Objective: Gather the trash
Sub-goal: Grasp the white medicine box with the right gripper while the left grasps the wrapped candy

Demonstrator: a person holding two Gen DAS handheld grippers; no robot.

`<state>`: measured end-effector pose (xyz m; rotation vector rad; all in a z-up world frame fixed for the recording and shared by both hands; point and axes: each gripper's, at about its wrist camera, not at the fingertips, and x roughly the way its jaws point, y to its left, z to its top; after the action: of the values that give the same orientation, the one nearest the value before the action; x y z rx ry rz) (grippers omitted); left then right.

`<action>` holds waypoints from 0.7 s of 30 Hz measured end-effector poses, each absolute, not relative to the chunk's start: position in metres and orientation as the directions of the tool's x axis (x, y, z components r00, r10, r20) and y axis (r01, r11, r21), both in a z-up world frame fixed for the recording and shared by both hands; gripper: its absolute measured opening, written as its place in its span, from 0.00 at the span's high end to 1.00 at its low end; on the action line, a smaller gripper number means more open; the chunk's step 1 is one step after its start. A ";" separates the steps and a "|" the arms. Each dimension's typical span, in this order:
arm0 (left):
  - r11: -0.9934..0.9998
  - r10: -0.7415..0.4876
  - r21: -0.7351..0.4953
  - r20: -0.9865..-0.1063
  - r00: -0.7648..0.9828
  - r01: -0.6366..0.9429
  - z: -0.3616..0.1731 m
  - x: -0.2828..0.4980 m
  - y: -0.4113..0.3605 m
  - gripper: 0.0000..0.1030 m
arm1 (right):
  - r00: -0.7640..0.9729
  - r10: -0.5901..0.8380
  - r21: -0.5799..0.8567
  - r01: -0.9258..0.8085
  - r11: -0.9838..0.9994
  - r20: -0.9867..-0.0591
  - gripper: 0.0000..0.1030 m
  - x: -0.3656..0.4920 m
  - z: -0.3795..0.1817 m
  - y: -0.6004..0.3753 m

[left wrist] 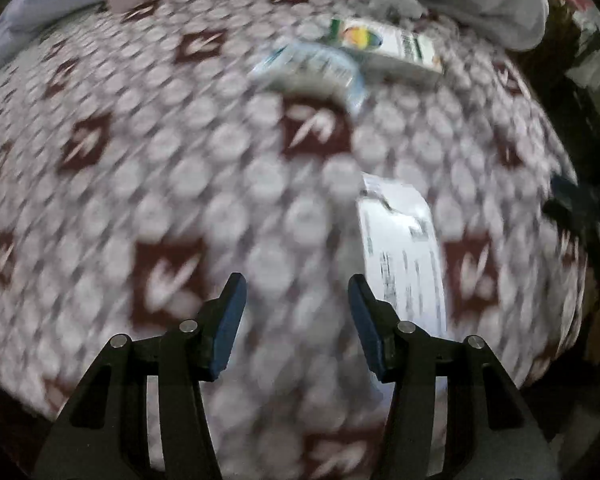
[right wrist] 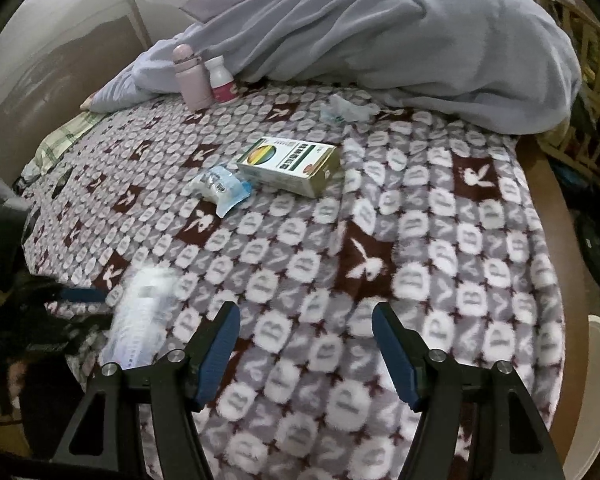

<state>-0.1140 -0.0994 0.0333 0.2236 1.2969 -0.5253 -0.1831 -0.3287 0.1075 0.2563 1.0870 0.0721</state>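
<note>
The trash is lying on a bed with a patterned blanket [right wrist: 440,240], and most of the job is left to do. A small box [right wrist: 290,164] lies near the middle of the bed. A blue and white wrapper [right wrist: 220,188] lies just beside it, touching one end. A crumpled bit of paper or plastic [right wrist: 348,110] sits farther back, near the big grey quilt [right wrist: 400,40]. A long white paper slip [left wrist: 402,248] lies near the front edge of the bed. I can see no bin or bag, so I cannot tell if any trash has been put away yet. All four bits seem to need picking up.

A pink bottle [right wrist: 192,78] and a small white bottle [right wrist: 222,80] stand side by side at the back. They may not be trash.

The left gripper [left wrist: 297,300] points down at the blanket. Its jaws are apart and nothing is between them. The paper slip is just beside its right jaw, partly tucked behind it, and I cannot tell if they touch. This picture is blurry. I think the slip is the thing it will go for first.

The right gripper [right wrist: 305,332] hangs over bare blanket. Its jaws stand apart too and hold nothing. The box and wrapper are well ahead of it
</note>
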 end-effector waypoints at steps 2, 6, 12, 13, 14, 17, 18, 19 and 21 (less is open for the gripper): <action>0.860 -0.277 -0.160 -0.944 0.179 0.484 0.026 -0.101 -0.117 0.50 | 0.459 0.194 0.254 0.072 0.964 -0.867 0.36 -0.184 0.108 -0.327; 0.857 -0.317 -0.210 -0.935 0.161 0.470 0.031 -0.087 -0.121 0.50 | 0.429 0.249 0.304 0.063 0.951 -0.868 0.35 -0.184 0.104 -0.312; 0.887 -0.288 -0.166 -0.928 0.236 0.430 0.054 -0.074 -0.068 0.50 | 0.371 0.333 0.357 -0.003 0.934 -0.867 0.35 -0.175 0.094 -0.262; 0.895 -0.285 -0.167 -0.927 0.243 0.414 0.055 -0.074 -0.061 0.50 | 0.365 0.338 0.361 -0.007 0.933 -0.867 0.35 -0.172 0.092 -0.253; 0.901 -0.285 -0.171 -0.925 0.249 0.399 0.058 -0.075 -0.054 0.50 | 0.356 0.342 0.362 -0.011 0.932 -0.870 0.35 -0.168 0.089 -0.243; 0.921 -0.287 -0.183 -0.916 0.279 0.345 0.063 -0.067 -0.045 0.50 | 0.345 0.306 0.322 -0.013 0.947 -0.887 0.35 -0.157 0.079 -0.218; 0.923 -0.291 -0.191 -0.913 0.285 0.333 0.064 -0.063 -0.044 0.50 | 0.344 0.287 0.301 -0.013 0.954 -0.894 0.35 -0.155 0.077 -0.215; 0.924 -0.305 -0.208 -0.908 0.287 0.321 0.066 -0.059 -0.046 0.50 | 0.338 0.259 0.270 -0.016 0.963 -0.905 0.38 -0.154 0.073 -0.211; 0.921 -0.324 -0.230 -0.901 0.289 0.314 0.068 -0.055 -0.051 0.50 | 0.343 0.244 0.250 -0.027 0.968 -0.907 0.42 -0.156 0.072 -0.212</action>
<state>-0.0549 -0.0510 0.0676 -0.0089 1.2043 -0.4254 -0.1565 -0.2124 0.0716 0.2043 1.2100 0.1771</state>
